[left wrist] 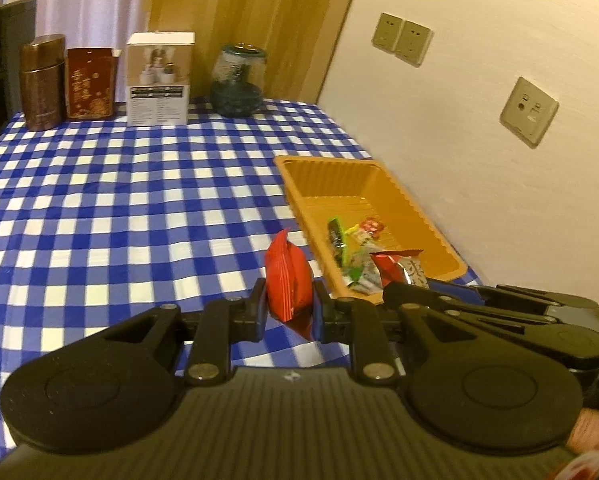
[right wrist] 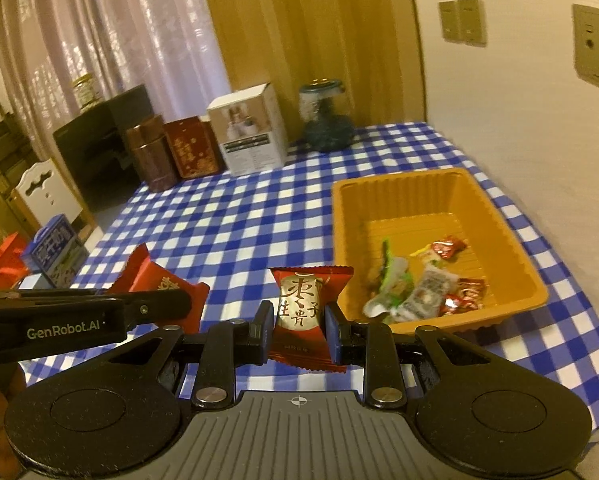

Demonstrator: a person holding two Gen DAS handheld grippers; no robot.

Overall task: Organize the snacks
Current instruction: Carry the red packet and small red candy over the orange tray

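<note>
A plain red snack packet (left wrist: 289,276) is pinched edge-on between the jaws of the left gripper (left wrist: 289,312) at the lower centre of the left wrist view, above the blue-and-white checked tablecloth (left wrist: 139,200). A red wrapped sweet with gold lettering (right wrist: 299,308) is clamped in the narrow jaws of the right gripper (right wrist: 297,334) at the lower centre of the right wrist view. An orange plastic tray (right wrist: 511,248), seen right of centre, already contains several wrapped sweets (right wrist: 419,284). Against the far edge of the table are lined up a brown tin (left wrist: 43,80), a red tin (left wrist: 89,82), a white carton (left wrist: 158,80) and a glass jar (left wrist: 238,80).
</note>
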